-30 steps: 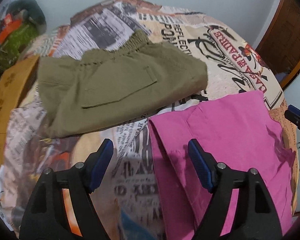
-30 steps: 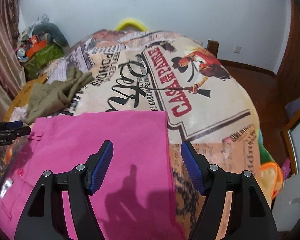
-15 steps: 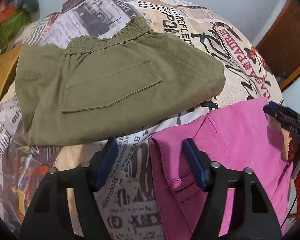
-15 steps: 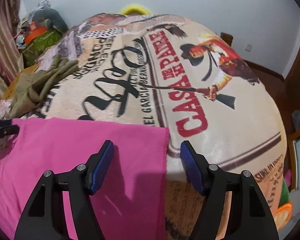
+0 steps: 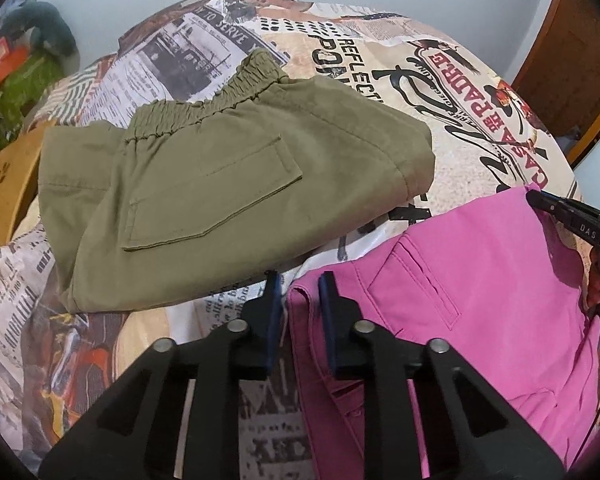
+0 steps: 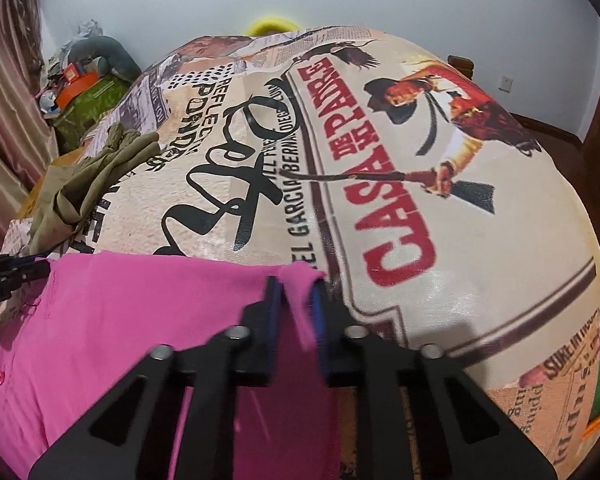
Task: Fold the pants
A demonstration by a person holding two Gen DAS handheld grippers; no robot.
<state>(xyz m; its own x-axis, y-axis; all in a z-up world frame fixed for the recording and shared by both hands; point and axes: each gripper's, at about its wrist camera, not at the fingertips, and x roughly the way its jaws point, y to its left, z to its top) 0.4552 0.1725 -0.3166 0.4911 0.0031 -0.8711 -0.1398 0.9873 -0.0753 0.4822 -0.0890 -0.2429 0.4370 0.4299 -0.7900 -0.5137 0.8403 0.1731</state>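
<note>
left gripper (image 5: pixel 298 292) pinching waist corner of pink pants (image 5: pixel 480 300) | right gripper (image 6: pixel 296 296) pinching the far corner | green pants (image 5: pixel 228 200) folded beside, on bed (image 6: pixel 420 160)

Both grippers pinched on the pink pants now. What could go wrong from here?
1. The right gripper holds only a thin tip of the pink pants at the corner; it may slip out on lifting.
2. The left gripper bites the waistband edge beside the olive pants, which lie very close; dragging the fold that way could snag or disturb them.
3. The bedspread sits just under both pinches and might get caught.
</note>
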